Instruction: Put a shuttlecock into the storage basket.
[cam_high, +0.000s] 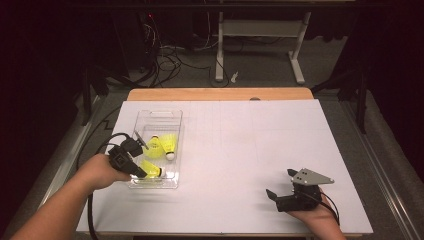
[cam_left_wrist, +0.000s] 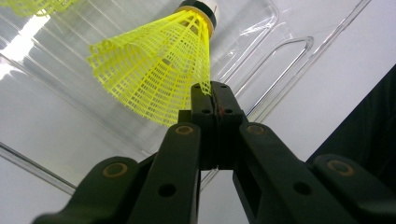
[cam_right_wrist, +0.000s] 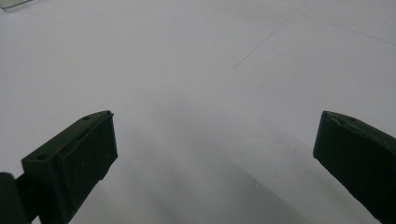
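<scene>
The left gripper has its jaws pressed together on the rim of a yellow shuttlecock's mesh skirt, inside the clear plastic tray near the tabletop's left edge. That pinch catches only a sliver of springy netting, so a lift could let the mesh slide free or tear, and the cork end could swing and knock the second shuttlecock beside it. The light tray may also drag along. The right gripper rests near the front right corner, jaws wide apart, holding nothing.
</scene>
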